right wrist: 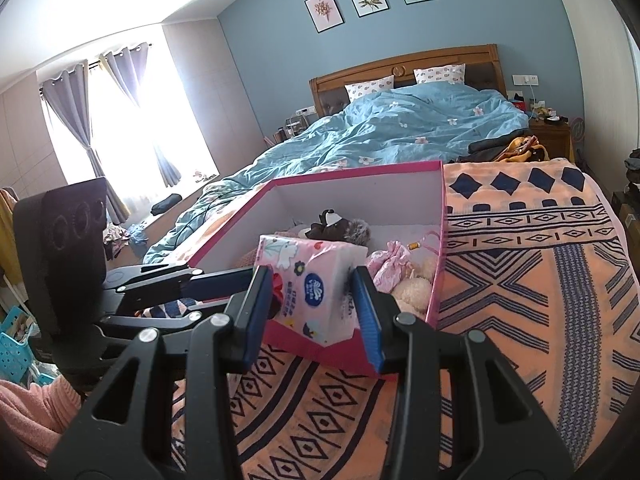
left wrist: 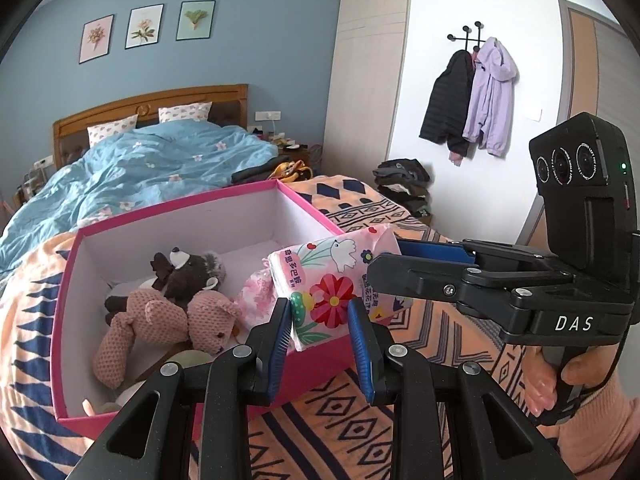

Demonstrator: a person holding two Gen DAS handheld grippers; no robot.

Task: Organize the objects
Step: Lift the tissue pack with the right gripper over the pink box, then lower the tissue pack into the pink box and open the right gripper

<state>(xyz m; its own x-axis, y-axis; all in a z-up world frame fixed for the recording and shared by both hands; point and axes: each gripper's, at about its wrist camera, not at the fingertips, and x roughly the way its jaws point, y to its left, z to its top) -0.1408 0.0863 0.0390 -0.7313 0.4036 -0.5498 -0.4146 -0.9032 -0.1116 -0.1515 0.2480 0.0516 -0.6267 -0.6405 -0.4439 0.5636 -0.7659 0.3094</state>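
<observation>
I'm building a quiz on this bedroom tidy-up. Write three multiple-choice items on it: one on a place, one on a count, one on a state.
1. Where does the brown plush bear lie?
A. On the blue duvet
B. Inside the pink box
C. On the floor

2. How many framed pictures hang on the blue wall?
A. Two
B. Three
C. Five

3. What state is the tissue pack in?
A. Lying flat in the box
B. Held by both tools over the box's near wall
C. Hanging from the coat hooks

Key: 1 B, it rests among the toys between the box walls. 2 B, three hang in a row. 3 B, the left tool and right tool each clamp it.
</observation>
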